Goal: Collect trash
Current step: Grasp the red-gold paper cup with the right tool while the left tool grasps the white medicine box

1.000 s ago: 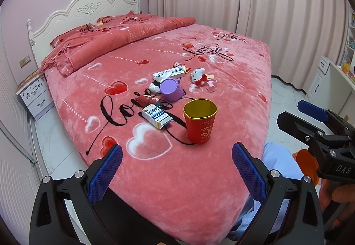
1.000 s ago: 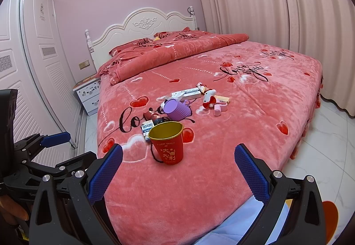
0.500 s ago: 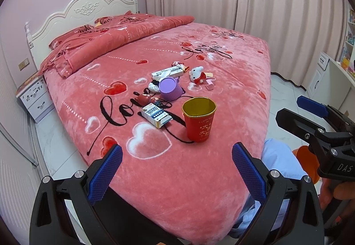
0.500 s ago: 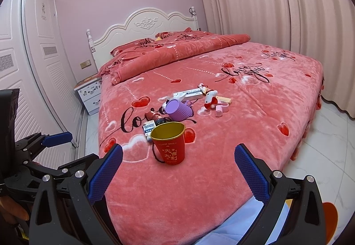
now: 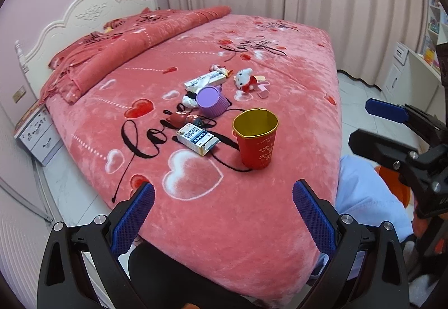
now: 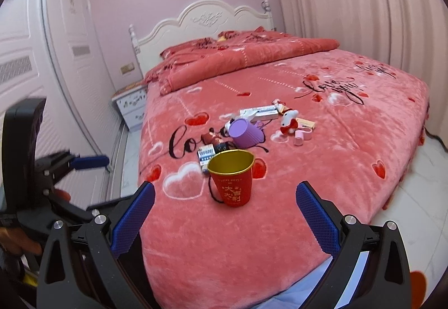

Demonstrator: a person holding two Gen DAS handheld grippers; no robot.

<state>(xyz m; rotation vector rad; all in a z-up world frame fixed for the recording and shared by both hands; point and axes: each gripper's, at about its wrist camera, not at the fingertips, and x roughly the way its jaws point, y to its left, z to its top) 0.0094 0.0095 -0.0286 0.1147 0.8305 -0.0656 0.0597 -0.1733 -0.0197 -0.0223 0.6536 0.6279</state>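
A red paper bucket (image 5: 256,138) with a gold inside stands upright and empty on the pink bed; it also shows in the right wrist view (image 6: 233,177). Behind it lie a small blue-and-white box (image 5: 198,138), a purple cup on its side (image 5: 211,100), a red wrapper (image 5: 180,119), a long white box (image 5: 205,79), crumpled white paper (image 5: 189,99) and small pink bits (image 6: 302,136). My left gripper (image 5: 223,218) is open and empty, short of the bed's near edge. My right gripper (image 6: 225,220) is open and empty, just in front of the bucket.
A white plush cat (image 5: 245,79) lies among the litter. A folded red quilt (image 5: 134,43) lies by the headboard. A white nightstand (image 6: 131,106) stands left of the bed, wardrobe doors (image 6: 36,57) further left, and a white desk (image 5: 406,68) to the right.
Both grippers have moved a little closer to the bed and the bucket. Both stay open and empty. Nothing on the bed has moved.
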